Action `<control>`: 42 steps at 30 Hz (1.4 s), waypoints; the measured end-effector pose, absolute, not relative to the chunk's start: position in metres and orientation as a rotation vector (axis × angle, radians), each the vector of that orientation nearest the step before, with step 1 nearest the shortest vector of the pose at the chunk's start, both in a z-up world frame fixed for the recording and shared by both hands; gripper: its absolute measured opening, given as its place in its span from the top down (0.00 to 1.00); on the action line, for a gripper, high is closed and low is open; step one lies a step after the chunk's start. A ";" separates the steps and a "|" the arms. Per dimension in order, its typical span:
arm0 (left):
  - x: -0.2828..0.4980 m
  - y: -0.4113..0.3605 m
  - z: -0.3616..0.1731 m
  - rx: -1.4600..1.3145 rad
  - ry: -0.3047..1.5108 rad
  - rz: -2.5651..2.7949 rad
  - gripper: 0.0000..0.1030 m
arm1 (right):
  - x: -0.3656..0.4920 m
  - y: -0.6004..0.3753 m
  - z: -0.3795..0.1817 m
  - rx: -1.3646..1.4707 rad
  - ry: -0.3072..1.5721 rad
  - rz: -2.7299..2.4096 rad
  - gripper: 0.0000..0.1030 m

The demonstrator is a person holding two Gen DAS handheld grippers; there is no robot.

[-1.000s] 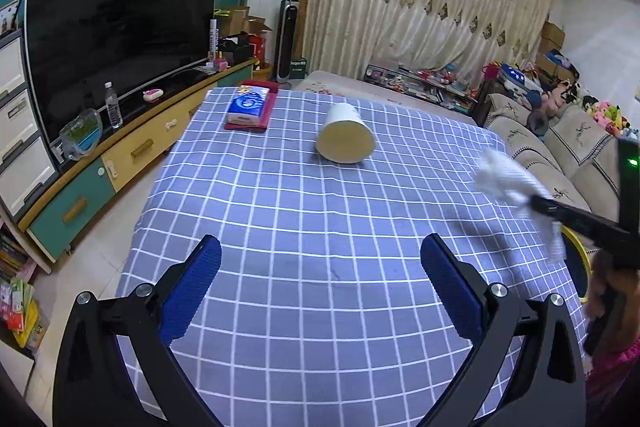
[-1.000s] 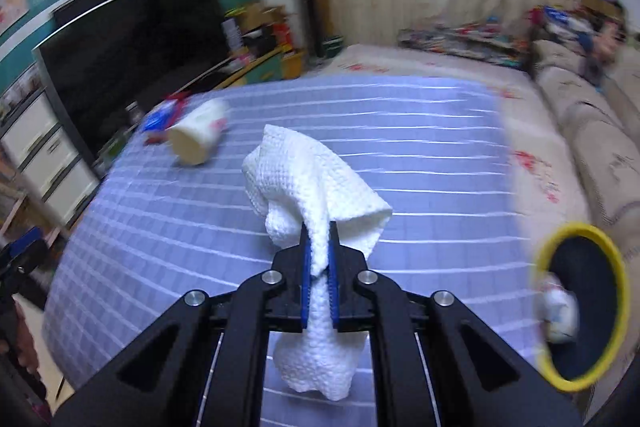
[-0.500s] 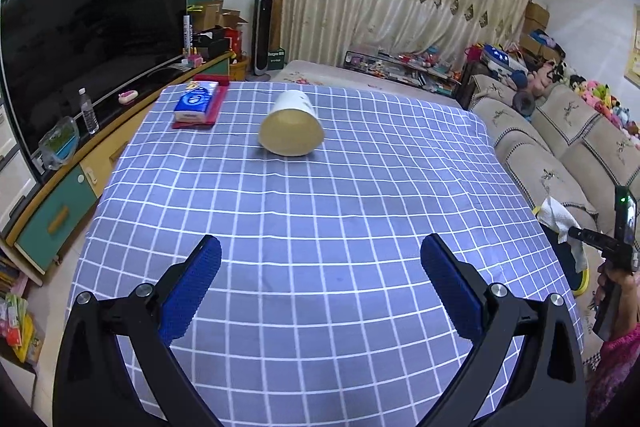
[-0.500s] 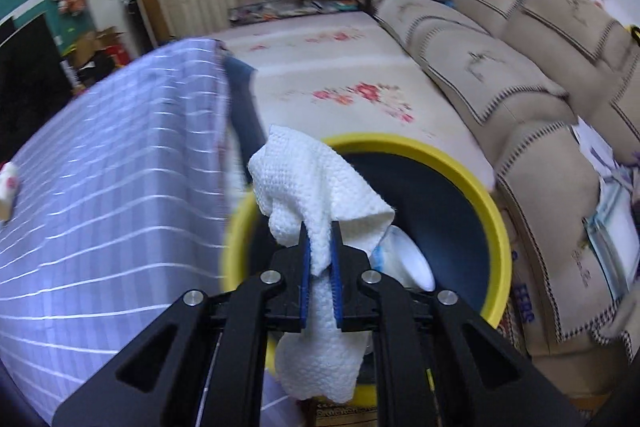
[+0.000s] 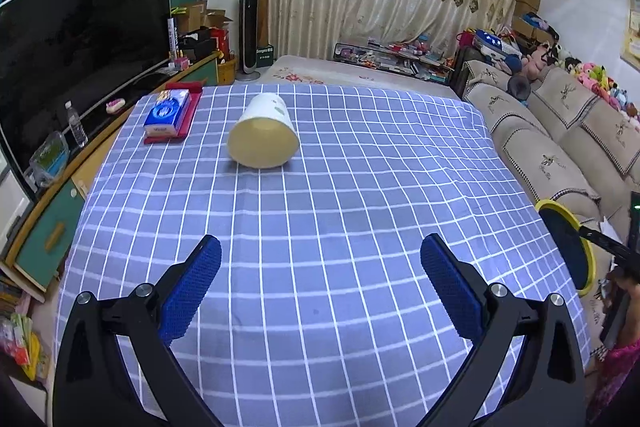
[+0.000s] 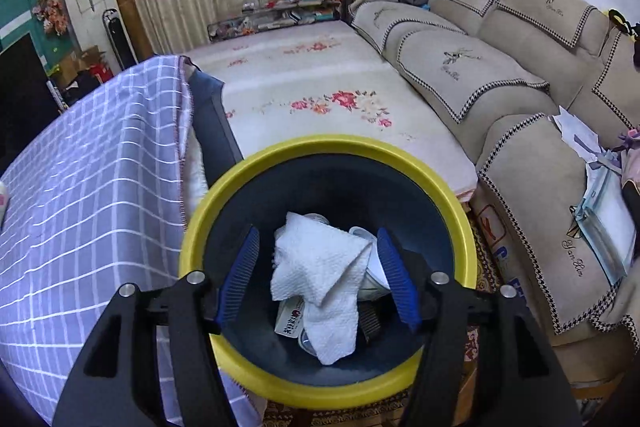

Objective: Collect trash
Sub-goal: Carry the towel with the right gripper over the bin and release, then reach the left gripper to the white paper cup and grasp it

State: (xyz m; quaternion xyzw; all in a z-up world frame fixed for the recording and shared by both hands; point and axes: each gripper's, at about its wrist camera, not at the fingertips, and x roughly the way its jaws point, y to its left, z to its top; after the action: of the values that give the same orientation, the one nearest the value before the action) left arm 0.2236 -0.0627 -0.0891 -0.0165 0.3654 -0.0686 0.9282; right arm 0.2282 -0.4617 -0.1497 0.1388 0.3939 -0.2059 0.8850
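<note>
White paper towel [image 6: 320,279] lies loose between the opening jaws of the right gripper [image 6: 318,275], dropping into the yellow-rimmed bin [image 6: 256,167] beside the table — leaving the tipped paper cup [image 5: 264,137] on the checked cloth [image 5: 320,227], ahead of the wide-open, empty left gripper [image 5: 320,287].

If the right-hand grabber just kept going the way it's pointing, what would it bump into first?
Most likely the white paper towel, loose between the opening jaws of the right gripper, over the yellow-rimmed bin. Past it lies the other rubbish inside the bin. Depth is hard to judge here.
</note>
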 end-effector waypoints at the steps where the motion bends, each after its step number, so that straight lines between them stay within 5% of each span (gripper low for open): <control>1: 0.229 -0.062 -0.089 -0.028 0.748 -0.138 0.05 | 0.226 -0.459 -0.148 0.290 0.812 -0.421 0.43; 18: 0.374 -0.051 -0.119 0.034 0.806 -0.060 0.05 | 0.221 -0.431 -0.133 0.309 0.781 -0.339 0.42; 35: 0.423 -0.053 -0.146 0.089 0.830 -0.014 0.05 | 0.232 -0.427 -0.142 0.302 0.806 -0.331 0.41; 42: 0.426 -0.049 -0.150 0.075 0.838 -0.009 0.28 | 0.233 -0.426 -0.141 0.303 0.805 -0.330 0.41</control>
State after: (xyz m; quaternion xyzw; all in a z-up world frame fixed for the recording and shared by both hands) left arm 0.4264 -0.0495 -0.1498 0.0362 0.4067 -0.0043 0.9128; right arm 0.2334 -0.4261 -0.1406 0.1461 0.3884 -0.1591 0.8958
